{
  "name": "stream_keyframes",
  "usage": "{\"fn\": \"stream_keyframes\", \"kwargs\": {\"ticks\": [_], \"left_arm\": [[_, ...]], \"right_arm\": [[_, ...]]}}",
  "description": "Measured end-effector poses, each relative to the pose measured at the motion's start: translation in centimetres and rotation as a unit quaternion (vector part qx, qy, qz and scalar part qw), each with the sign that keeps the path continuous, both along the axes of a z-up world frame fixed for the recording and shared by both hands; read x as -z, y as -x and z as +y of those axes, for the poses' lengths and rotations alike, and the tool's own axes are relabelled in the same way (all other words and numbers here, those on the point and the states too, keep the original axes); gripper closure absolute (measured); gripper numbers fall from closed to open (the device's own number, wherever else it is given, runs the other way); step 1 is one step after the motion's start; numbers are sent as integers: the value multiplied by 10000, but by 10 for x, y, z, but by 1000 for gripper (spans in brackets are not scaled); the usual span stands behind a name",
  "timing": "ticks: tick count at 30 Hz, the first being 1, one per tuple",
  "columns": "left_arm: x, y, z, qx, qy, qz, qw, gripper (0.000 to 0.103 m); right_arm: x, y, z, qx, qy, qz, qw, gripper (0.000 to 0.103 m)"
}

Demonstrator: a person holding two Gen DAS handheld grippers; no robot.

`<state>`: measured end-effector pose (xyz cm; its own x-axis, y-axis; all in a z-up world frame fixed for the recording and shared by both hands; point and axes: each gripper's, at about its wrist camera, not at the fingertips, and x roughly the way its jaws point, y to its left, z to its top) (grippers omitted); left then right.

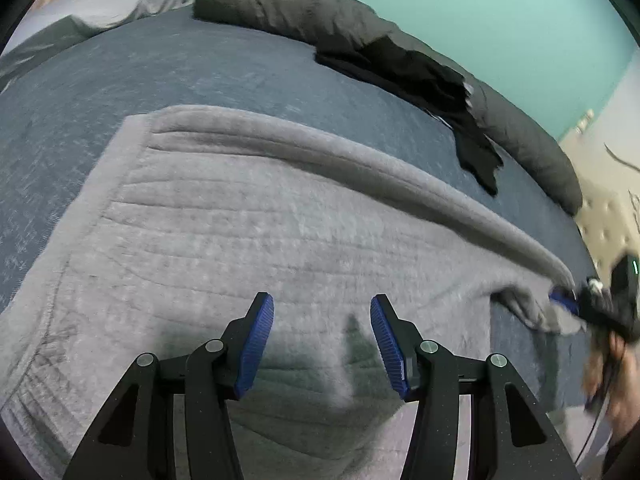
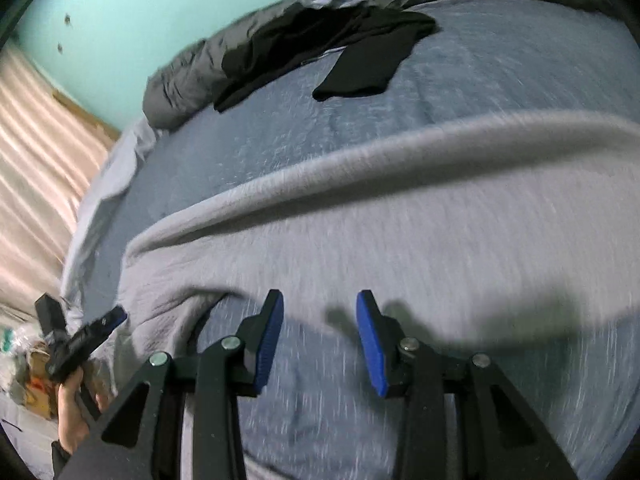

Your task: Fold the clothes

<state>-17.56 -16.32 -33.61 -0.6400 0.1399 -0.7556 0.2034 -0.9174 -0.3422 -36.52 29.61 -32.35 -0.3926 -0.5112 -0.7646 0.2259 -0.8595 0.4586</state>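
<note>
The grey garment (image 1: 256, 216) lies spread on the blue bedsheet (image 1: 120, 80), with one long fold already made: a doubled, rounded edge runs along its far side. Judged from this, the first lengthwise fold is done; the cross folds are still to do, and the black clothes (image 1: 420, 76) at the far side of the bed are not yet folded.

The left gripper (image 1: 322, 344) hovers over the middle of the garment, jaws moderately wide, nothing between them. The right gripper (image 2: 320, 340) hovers over bare sheet just beside the garment's near corner, jaws narrower but apart, and empty.

Edges and clearance:
- The folded far edge is smooth and unbroken.
- The near right corner (image 1: 520, 304) is rumpled and would need flattening.
- Bare sheet lies between the garment and the black clothes, giving room to work.
- The dark rolled duvet (image 1: 280, 4) borders the far side, against the green wall (image 1: 480, 20).
</note>
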Motion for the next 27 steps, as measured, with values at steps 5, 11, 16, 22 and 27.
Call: {"fn": "stream_keyframes", "kwargs": {"ticks": [5, 11, 16, 22, 27], "left_arm": [[10, -1, 2, 64, 78, -65, 9999, 43], [11, -7, -1, 136, 52, -31, 9999, 43], [15, -8, -6, 192, -51, -46, 9998, 44], [16, -11, -10, 198, -129, -38, 9997, 43], [13, -11, -13, 137, -236, -11, 9996, 43]], "right_arm": [[7, 49, -20, 7, -307, -178, 9994, 65], [14, 100, -39, 219, -477, -232, 9984, 65], [25, 136, -49, 423, -712, -324, 9960, 65], [23, 138, -39, 552, -722, -277, 9955, 65], [-2, 84, -14, 485, -60, 82, 9988, 65]]}}
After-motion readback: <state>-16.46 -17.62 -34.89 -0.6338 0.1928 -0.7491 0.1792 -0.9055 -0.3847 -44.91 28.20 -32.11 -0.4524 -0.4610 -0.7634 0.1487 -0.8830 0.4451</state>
